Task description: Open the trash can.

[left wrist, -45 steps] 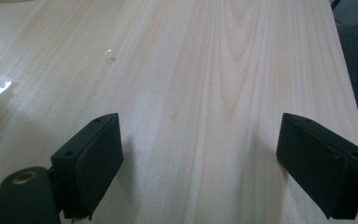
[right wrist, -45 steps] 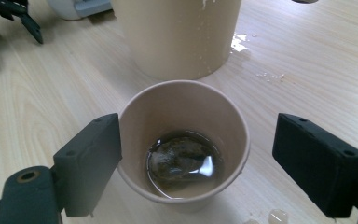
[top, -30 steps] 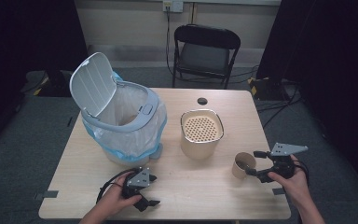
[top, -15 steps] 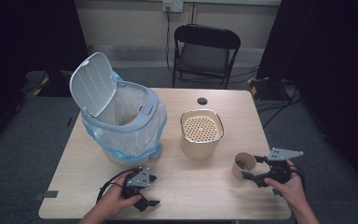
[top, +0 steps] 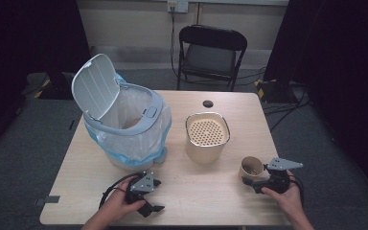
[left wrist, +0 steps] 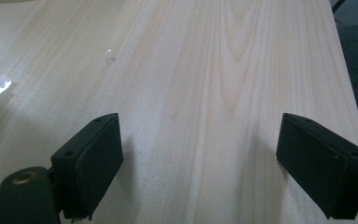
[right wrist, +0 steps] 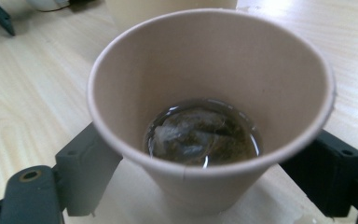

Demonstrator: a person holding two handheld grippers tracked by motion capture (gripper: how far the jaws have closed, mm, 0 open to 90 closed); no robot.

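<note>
A brown paper cup (right wrist: 205, 84) holds a wet tea bag (right wrist: 196, 135) in a little dark liquid. It stands on the wooden table (top: 206, 201) near the front right, where the cup (top: 250, 167) is small in the high view. My right gripper (right wrist: 200, 179) is open, with one jaw on each side of the cup's lower wall and a small gap at each side. A hand holds that right gripper (top: 254, 179) from the right. My left gripper (top: 157, 195) lies open at the front left, and in its own view the left gripper (left wrist: 200, 158) has bare wood between its jaws.
A white bin (top: 124, 129) with a clear liner and raised lid stands at the table's left. A beige canister (top: 207, 136) with a perforated top sits mid-table behind the cup. A small black disc (top: 208, 103) lies near the far edge. A folding chair (top: 211, 52) stands beyond.
My right gripper has dropped and slid left, so its jaws now stand around the cup. The left gripper has stayed put.
</note>
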